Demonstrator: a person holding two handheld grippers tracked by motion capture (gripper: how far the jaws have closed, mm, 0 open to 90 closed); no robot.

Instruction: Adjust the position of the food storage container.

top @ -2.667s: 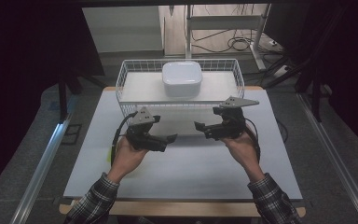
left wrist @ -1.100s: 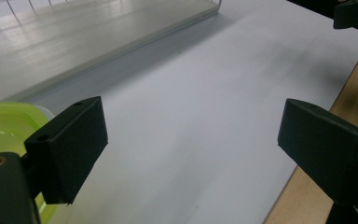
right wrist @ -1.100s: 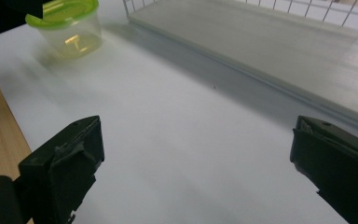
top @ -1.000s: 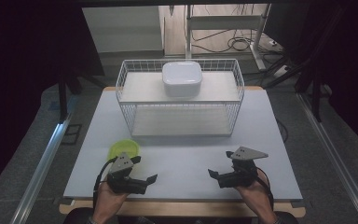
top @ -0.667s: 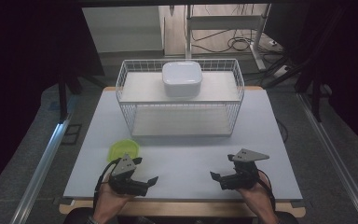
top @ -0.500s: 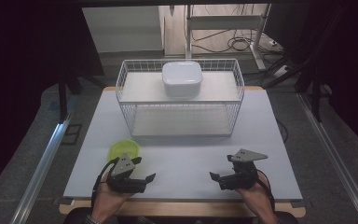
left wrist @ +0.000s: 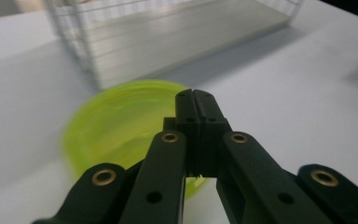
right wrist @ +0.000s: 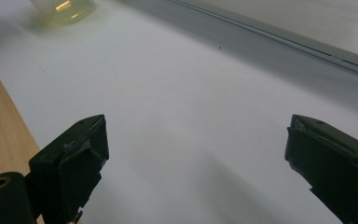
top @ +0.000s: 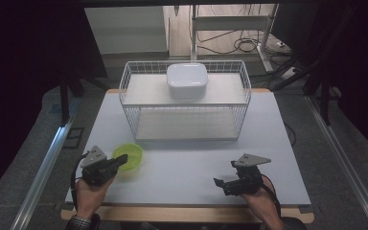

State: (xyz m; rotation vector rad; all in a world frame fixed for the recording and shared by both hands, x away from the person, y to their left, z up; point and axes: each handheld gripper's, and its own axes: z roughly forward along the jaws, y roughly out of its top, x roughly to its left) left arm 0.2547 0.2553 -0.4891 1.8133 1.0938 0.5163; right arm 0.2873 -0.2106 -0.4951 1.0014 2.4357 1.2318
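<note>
Green bowl (top: 129, 156): on the white table (top: 191, 163), front left, just before the wire basket (top: 186, 100).
Left gripper (left wrist: 195, 95): jaws clenched together, empty, tips over the bowl's near rim.
Right gripper (top: 219, 184): jaws spread wide, empty, front right, well apart from the bowl.
White container (top: 187, 80): on the basket's top.

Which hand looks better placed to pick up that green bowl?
Probably the left. The left gripper sits right at the green bowl, though its jaws are shut and must open. The right gripper, open, rests far off across the table.

Black left gripper (top: 120, 161) and right gripper (top: 219, 183), brass-ringed links, grey three-cornered plates, black cables, plaid cuffs.
</note>
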